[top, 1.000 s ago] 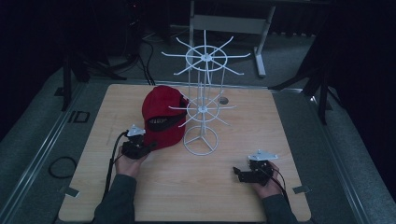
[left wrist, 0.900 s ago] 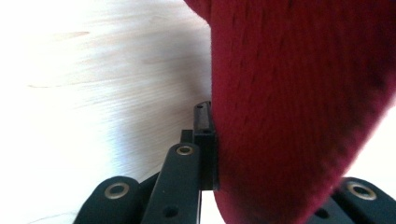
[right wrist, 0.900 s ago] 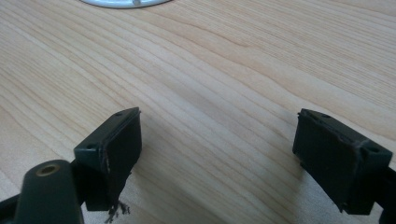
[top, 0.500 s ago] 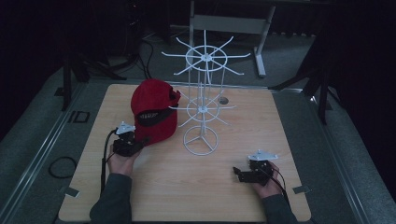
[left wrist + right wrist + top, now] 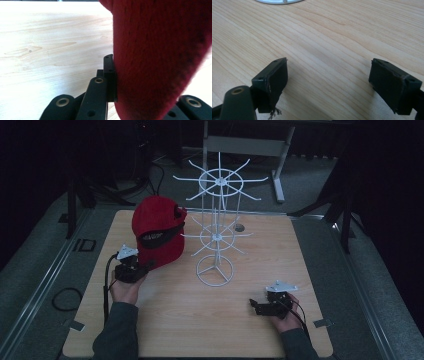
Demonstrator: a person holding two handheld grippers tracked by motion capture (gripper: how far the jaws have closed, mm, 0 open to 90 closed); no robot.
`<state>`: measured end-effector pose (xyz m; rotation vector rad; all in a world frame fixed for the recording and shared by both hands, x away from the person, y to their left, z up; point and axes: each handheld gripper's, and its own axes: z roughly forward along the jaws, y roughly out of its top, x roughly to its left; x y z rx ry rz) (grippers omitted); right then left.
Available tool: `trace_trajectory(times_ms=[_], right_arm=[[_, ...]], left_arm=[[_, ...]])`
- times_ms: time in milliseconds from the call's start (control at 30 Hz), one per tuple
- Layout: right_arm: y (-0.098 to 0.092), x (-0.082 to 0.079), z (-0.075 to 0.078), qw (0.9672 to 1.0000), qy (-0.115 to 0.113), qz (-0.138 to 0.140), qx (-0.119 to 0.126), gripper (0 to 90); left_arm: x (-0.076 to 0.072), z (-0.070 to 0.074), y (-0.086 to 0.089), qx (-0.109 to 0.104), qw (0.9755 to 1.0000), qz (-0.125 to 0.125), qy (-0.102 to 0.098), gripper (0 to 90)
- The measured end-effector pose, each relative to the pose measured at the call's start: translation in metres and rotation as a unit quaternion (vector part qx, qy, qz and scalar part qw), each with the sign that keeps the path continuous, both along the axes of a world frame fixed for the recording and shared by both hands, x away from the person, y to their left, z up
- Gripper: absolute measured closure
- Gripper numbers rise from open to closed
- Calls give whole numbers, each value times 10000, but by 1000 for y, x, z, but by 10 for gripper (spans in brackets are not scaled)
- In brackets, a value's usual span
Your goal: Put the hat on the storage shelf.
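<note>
Left gripper (image 5: 146, 266) clamped on red cap (image 5: 159, 231), raised left of centre beside white hook rack (image 5: 216, 234); hanging likely remains; right gripper (image 5: 256, 304) spread empty, lower right

A red fabric baseball cap with a black band (image 5: 159, 234) sits raised at the upper left of the high view, crown upward, its lower edge pinched between black jaws. Just right of it, near frame centre, a white wire display stand with spoked hook rings (image 5: 216, 232) stands upright on its round base
</note>
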<state>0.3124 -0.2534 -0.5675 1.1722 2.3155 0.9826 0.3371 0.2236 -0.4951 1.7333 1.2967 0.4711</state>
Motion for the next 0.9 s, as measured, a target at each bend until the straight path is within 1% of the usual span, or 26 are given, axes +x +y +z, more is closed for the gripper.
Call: trace_trajectory(times_ms=[467, 700, 900], right_arm=[[0, 0, 0, 10000, 0, 0, 2, 153], [0, 0, 0, 10000, -1, -3, 5, 153], [0, 0, 0, 10000, -7, 5, 2, 153]], left_arm=[[-1, 12, 3, -12, 9998, 82, -159, 857], [-2, 22, 5, -68, 9995, 143, -270, 857], [-3, 27, 6, -122, 9992, 176, -342, 857]])
